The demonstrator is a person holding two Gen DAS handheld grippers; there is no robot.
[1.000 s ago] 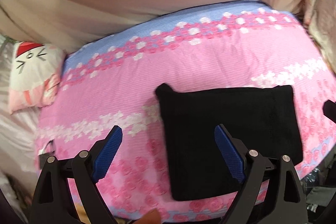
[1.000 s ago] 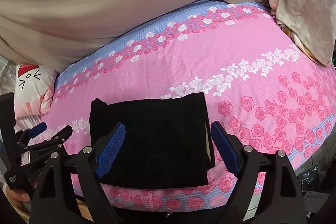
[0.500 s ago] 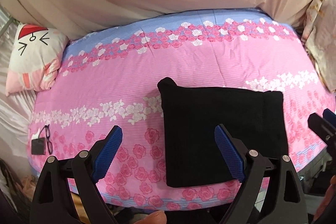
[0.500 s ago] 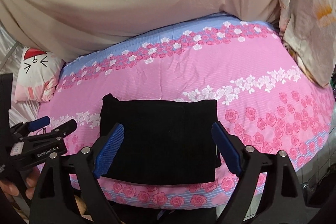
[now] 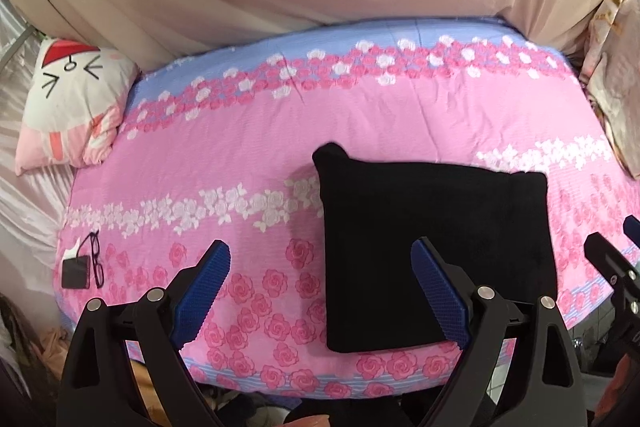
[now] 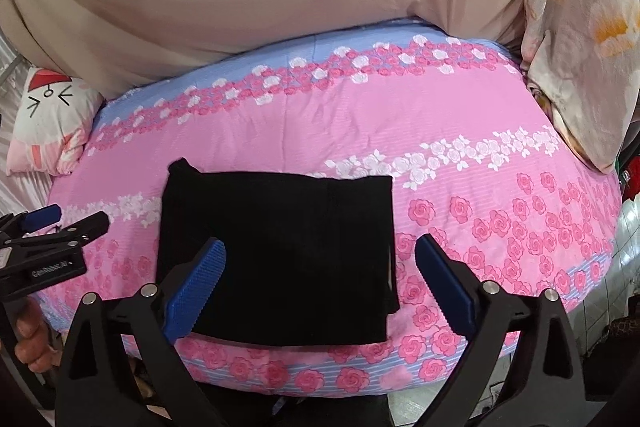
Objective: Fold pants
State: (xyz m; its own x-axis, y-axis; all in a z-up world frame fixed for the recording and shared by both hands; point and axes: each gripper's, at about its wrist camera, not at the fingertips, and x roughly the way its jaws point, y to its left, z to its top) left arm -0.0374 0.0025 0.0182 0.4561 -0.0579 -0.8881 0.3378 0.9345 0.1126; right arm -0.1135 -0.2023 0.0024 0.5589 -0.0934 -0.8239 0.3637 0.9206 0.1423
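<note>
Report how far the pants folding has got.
Done: the black pants lie on the pink floral bedspread as a compact folded rectangle near the front edge. In hand: nothing; the left gripper and the right gripper, whose jaws have just been opening, are both open and empty above it. Left: apparently nothing, at most withdrawing.

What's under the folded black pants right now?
The black pants lie flat on the pink rose-print bedsheet; the sheet shows all around them. Whatever lies directly beneath is covered.

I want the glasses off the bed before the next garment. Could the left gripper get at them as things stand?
Probably yes. The left gripper is open and empty, and the glasses lie uncovered on the pink bedspread, well clear of the folded pants.
</note>
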